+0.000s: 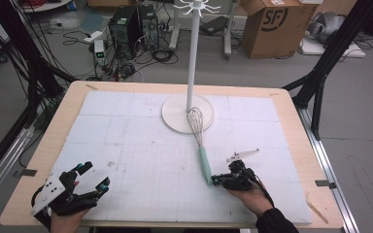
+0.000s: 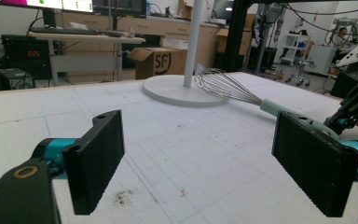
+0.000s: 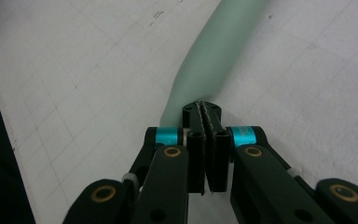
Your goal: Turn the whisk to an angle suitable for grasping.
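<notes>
The whisk lies flat on the white mat, its long axis running away from the right gripper: the pale green handle ends right at that gripper's tips, and the wire head rests far beyond them, on the round base of the stand. In the right gripper view the jaws are pressed together with no gap, their tips at the handle's near end (whether they pinch a loop there or merely touch it cannot be told). The left gripper hovers well off to the side with its jaws spread wide, nothing between them; from it the whisk lies ahead and across. The right hand is plainly the nearer, so any lift would likely start from the handle end.
</notes>
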`<state>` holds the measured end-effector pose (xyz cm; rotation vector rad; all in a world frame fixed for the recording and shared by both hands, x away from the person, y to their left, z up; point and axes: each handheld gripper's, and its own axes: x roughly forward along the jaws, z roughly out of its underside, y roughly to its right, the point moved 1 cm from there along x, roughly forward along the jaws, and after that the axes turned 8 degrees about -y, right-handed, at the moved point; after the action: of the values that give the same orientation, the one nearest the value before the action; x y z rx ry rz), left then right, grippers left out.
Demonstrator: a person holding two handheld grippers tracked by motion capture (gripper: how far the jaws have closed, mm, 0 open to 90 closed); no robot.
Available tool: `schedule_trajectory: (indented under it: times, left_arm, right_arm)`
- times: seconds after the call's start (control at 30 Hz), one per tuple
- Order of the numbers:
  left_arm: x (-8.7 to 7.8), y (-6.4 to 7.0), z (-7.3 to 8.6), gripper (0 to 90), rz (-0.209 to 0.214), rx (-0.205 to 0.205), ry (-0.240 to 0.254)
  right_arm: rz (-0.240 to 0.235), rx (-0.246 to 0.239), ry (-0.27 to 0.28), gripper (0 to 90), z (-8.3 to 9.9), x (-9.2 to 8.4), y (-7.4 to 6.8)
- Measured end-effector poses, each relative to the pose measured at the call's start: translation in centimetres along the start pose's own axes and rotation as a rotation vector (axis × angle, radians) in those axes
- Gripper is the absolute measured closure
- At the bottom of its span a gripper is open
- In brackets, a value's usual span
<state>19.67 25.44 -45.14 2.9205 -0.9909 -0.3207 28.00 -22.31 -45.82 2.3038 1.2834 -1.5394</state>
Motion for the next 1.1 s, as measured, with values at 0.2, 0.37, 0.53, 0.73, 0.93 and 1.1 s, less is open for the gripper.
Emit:
schedule_trajectory:
  times: [0.2,0.37,0.53,0.73,0.93,1.1]
  left_arm:
    - [0.1,0.1,0.0,17.5,0.002,0.004,-0.004]
    - [0.1,0.1,0.0,17.5,0.002,0.004,-0.004]
    - [0.1,0.1,0.0,17.5,0.003,0.003,-0.004]
    - [0.1,0.1,0.0,17.6,0.002,0.002,-0.003]
    - [0.0,0.1,0.0,17.6,0.003,0.0,0.001]
    - [0.0,0.1,0.0,17.6,0.003,0.0,0.001]
  right_arm:
    - [-0.015,0.0,-0.007,88.5,0.0,0.3,-0.4]
    - [-0.023,-0.007,-0.007,88.5,0.0,0.4,-0.6]
    - [-0.043,-0.012,-0.016,88.5,-0.2,0.8,-1.1]
    - [-0.063,-0.038,-0.027,88.1,-0.9,1.6,-1.9]
    - [-0.079,-0.05,-0.037,88.1,-1.6,2.4,-2.6]
    - [-0.091,-0.059,-0.05,88.1,-2.3,3.1,-3.2]
